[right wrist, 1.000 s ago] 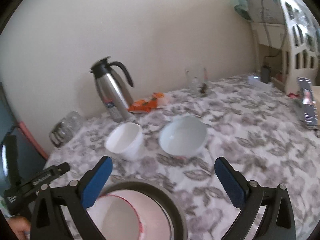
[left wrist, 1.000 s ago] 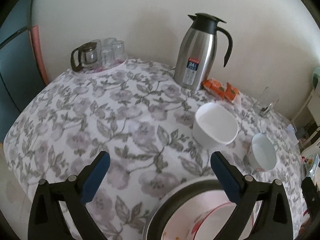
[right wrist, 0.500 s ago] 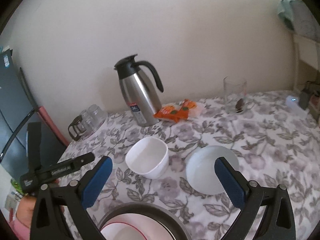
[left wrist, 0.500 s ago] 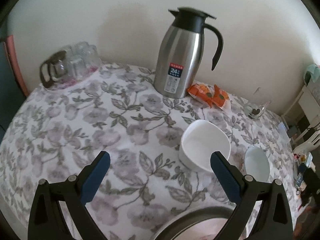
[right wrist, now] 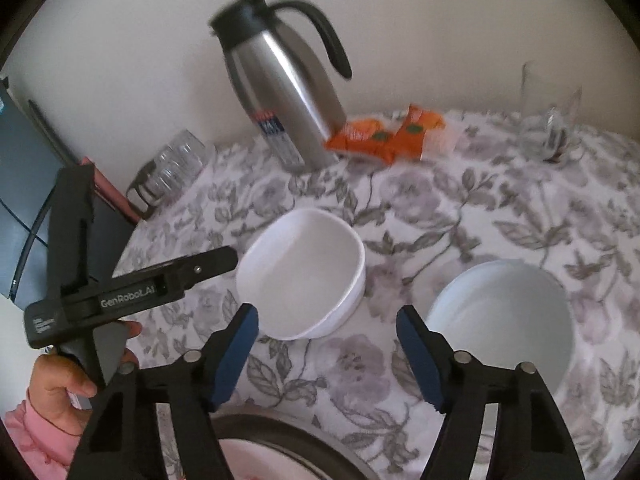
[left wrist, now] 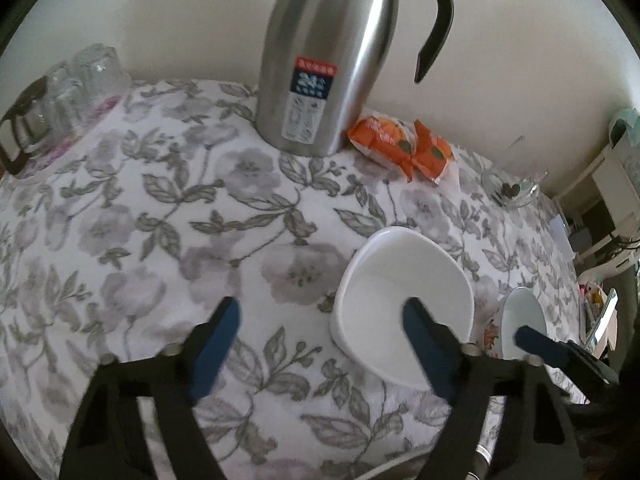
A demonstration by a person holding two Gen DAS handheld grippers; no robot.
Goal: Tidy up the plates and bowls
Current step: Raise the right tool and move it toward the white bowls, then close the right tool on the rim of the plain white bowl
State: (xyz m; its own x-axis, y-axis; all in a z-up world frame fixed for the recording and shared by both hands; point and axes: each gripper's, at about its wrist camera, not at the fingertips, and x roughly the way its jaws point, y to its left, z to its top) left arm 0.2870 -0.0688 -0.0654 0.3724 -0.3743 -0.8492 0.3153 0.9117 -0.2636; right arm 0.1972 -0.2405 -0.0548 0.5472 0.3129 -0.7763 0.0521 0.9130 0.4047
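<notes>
A white squarish bowl stands on the flowered tablecloth; it also shows in the right wrist view. My left gripper is open, its right finger over the bowl's near side. A round white bowl stands to the right, seen small in the left wrist view. My right gripper is open and empty, between and just short of the two bowls. A dark-rimmed dish with a pink inside lies at the near edge.
A steel thermos jug stands at the back by the wall, orange snack packets beside it. Upturned glasses and a glass pot sit at the back left. A small glass stands at the back right.
Both grippers have moved forward over the table toward the bowls. The left gripper now reaches the squarish bowl. The dark-rimmed dish has slid out of the left view.
</notes>
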